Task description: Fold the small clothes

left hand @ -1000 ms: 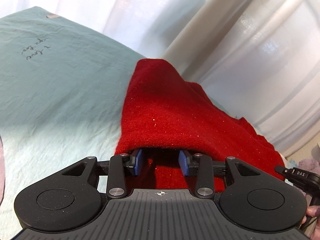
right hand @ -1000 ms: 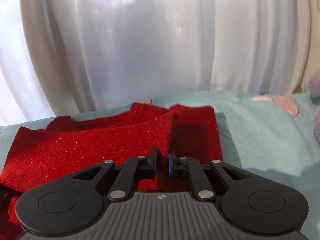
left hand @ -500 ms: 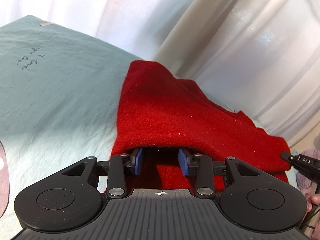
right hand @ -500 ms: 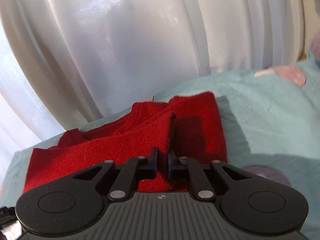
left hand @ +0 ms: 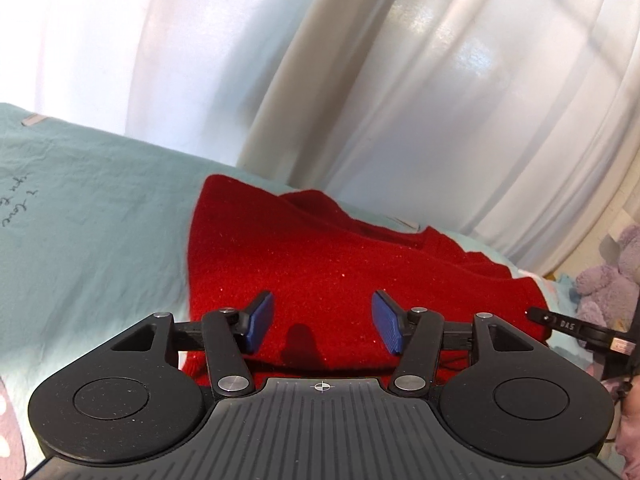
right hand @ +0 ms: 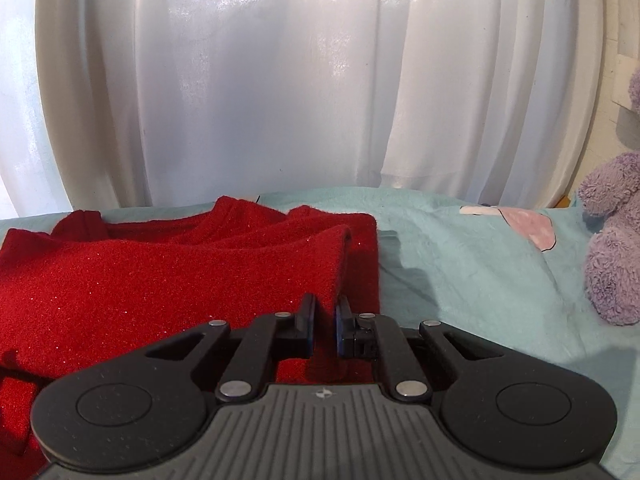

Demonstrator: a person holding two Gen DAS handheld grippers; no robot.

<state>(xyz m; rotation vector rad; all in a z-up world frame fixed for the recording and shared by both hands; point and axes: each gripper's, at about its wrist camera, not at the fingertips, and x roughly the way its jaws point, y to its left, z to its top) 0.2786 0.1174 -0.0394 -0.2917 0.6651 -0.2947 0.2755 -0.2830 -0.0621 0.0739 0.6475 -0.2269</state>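
Note:
A red knit garment (left hand: 340, 264) lies folded over on the pale teal bedsheet (left hand: 92, 216). In the left wrist view my left gripper (left hand: 323, 324) is open, its blue pads apart just above the garment's near edge and holding nothing. In the right wrist view the same red garment (right hand: 160, 280) fills the left half. My right gripper (right hand: 325, 328) is shut on a raised fold at the garment's right edge, and the cloth stands up between the fingers.
White curtains (right hand: 280, 80) hang close behind the bed. A purple plush toy (right hand: 612, 240) sits at the right on the sheet, also visible in the left wrist view (left hand: 608, 280). A pink print (right hand: 528, 228) marks the sheet. The right gripper's tip (left hand: 568, 326) shows at the left view's right edge.
My left gripper has opened and let go of the garment's edge, which now lies flat. My right gripper has stayed shut on its fold and moved down towards the bed.

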